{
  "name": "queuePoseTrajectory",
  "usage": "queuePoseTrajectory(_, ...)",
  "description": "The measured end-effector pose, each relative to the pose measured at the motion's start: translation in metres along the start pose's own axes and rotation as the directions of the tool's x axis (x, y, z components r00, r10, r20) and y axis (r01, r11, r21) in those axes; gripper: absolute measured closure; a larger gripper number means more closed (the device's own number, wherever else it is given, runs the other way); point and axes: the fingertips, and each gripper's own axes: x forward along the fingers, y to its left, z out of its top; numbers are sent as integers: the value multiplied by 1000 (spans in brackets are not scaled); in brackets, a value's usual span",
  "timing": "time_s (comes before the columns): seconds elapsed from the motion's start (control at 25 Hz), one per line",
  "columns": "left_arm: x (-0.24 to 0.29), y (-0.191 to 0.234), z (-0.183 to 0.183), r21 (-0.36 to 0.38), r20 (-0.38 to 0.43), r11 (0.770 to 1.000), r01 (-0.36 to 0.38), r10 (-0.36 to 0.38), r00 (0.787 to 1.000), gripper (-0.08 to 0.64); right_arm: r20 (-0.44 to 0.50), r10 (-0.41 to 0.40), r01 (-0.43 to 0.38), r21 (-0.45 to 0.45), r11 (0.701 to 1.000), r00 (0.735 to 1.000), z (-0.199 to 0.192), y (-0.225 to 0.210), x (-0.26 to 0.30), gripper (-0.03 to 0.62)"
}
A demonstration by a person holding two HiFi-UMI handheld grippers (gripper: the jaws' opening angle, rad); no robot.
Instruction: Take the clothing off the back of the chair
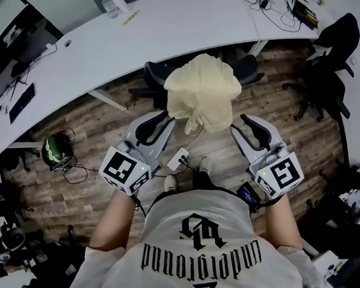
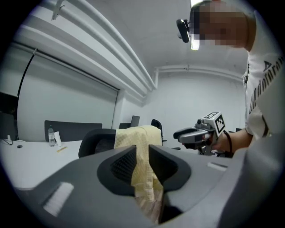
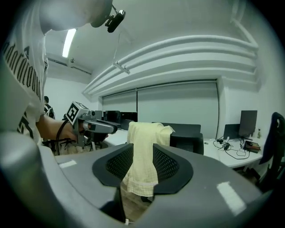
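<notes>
While the pale yellow clothing (image 1: 202,91) lay draped over the back of the dark chair (image 1: 155,72), a narrower part of it hung down toward the wooden floor (image 1: 86,116). Both tools pointed at it from the person's side. The left hand-held gripper (image 1: 164,118) sat just beside the fabric's left edge. Its jaws were parted only by a narrow slit through which the cloth showed; whether the pads touched it could not be told. The right hand-held gripper (image 1: 247,121) was near the fabric's right edge, its jaws somewhat wider apart, with the cloth framed between them but not pinched. The chair stood close against the long, curved white surface (image 1: 160,34).
</notes>
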Motion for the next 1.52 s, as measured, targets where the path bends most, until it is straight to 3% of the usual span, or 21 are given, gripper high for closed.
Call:
queuePoseTrajectory(0.28,22,28,-21,-34,-34,996,-79,78,996,357,-21,42,-41,42,998,999,-15,-24,23,398)
queuePoseTrajectory(0.52,36,43,-35,-63,-64,992,-109,105,992,270,-45,94,-90,75,993,995,-23,-31,44,370)
queuePoseTrajectory(0.88,58,43,-35,-62,-86,994,-95,89,992,252,-15,159,-156,117,981,987,-20,-34,65,373)
queuePoseTrajectory(1.0,61,42,-35,-62,-86,994,-93,88,992,255,-13,163,-161,106,981,987,-20,-33,68,376)
queuePoseTrajectory(1.08,62,42,-34,-60,-82,994,-91,86,993,270,-13,162,-160,86,983,987,-19,-31,69,444)
queuePoseTrajectory(1.24,57,38,-30,-34,-69,996,-87,84,994,396,-9,153,-152,49,987,988,-15,-24,66,554)
queuePoseTrajectory(1.36,52,30,-22,-3,-46,998,-60,60,997,486,-5,141,-141,38,989,990,-12,-18,63,565)
queuePoseTrajectory(1.52,41,19,-13,33,-19,999,-40,40,999,492,6,117,-117,16,993,993,-4,-11,55,566)
